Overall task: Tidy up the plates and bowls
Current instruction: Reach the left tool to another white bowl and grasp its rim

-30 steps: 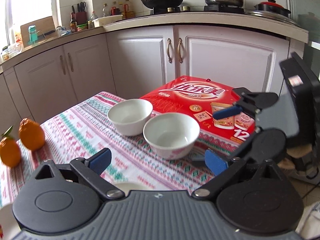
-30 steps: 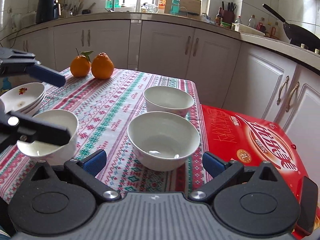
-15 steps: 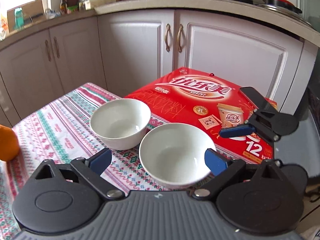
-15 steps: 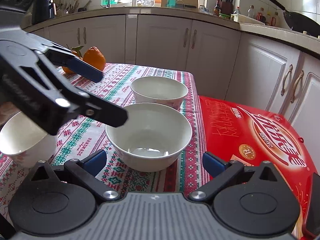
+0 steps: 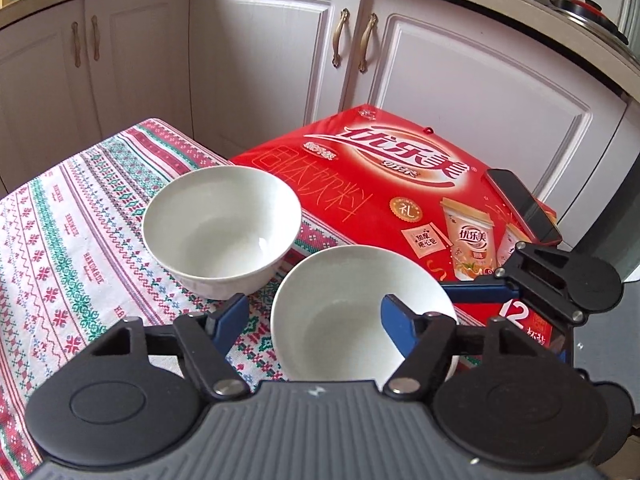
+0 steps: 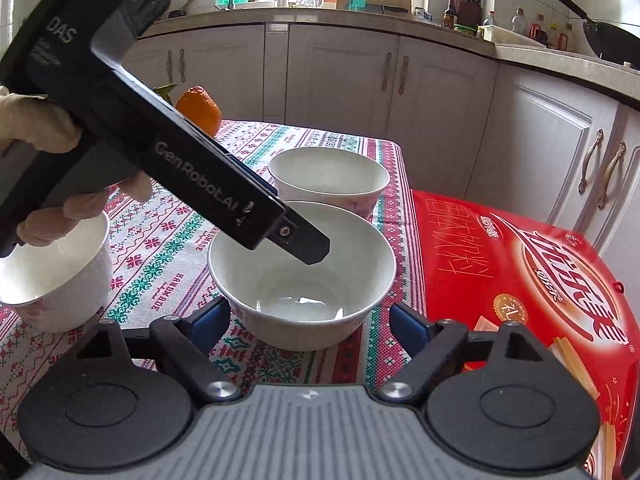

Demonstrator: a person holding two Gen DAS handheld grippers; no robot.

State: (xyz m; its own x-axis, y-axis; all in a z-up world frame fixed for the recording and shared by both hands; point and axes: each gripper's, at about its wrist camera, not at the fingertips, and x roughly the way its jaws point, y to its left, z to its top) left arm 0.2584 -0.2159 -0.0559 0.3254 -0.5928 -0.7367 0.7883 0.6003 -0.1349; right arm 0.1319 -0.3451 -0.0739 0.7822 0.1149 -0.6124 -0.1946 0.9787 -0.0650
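Observation:
Two white bowls stand on the patterned tablecloth. In the left wrist view the near bowl (image 5: 340, 320) lies under my left gripper (image 5: 312, 318), whose jaws are closing. One blue finger is inside the bowl and the other is outside its left wall; neither pad presses on it. The far bowl (image 5: 222, 228) sits behind, untouched. In the right wrist view my right gripper (image 6: 308, 320) is closing with the near bowl (image 6: 302, 280) between its fingers, which stay clear of it. The left gripper's finger (image 6: 304, 246) reaches down into that bowl from the upper left.
A red drink carton (image 5: 400, 184) lies against the table's right side with a phone (image 5: 520, 204) on it. A third white bowl (image 6: 52, 276) stands at the left, below a gloved hand (image 6: 40, 136). An orange (image 6: 198, 110) sits at the table's far end. White cabinets stand behind.
My left gripper moved forward and down over the near bowl, and its jaws narrowed. The right gripper's jaws narrowed around the same bowl with little other motion.

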